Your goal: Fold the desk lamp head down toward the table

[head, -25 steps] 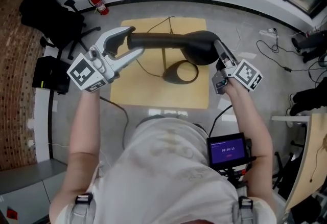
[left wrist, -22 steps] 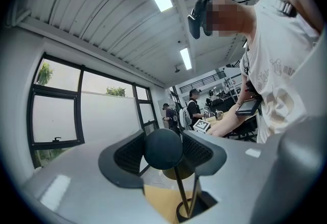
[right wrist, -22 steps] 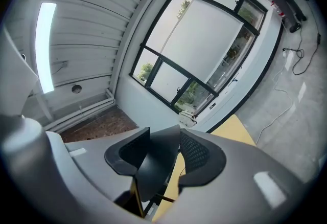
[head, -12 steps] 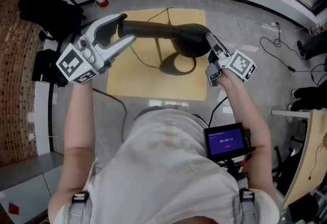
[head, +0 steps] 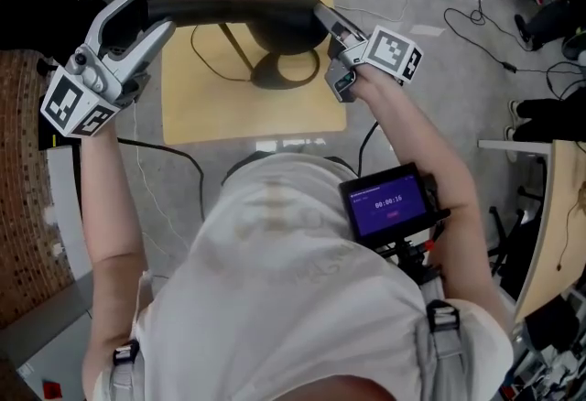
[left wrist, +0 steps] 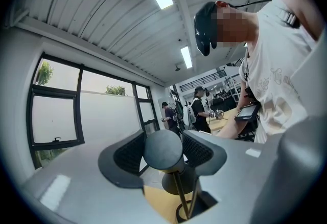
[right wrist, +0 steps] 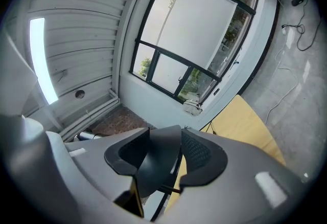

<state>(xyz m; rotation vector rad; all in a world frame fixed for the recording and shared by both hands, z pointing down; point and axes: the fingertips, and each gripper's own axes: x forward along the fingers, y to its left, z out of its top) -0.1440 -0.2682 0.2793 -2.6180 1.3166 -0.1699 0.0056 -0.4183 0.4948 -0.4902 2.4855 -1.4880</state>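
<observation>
The lamp head [head: 275, 16], clamped between the left tool [head: 154, 13] and the right tool [head: 325, 19], barred the air over the far half of the desk [head: 311, 111]. Beneath it stood the stem [head: 236, 51] and ring base [head: 275, 85], with a cable [head: 194, 56] looped at the left. The near strip lay open.

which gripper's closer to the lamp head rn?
Right. The right gripper is clamped on the lamp head itself. The left gripper grips the far end of the lamp arm, opposite the head.
</observation>
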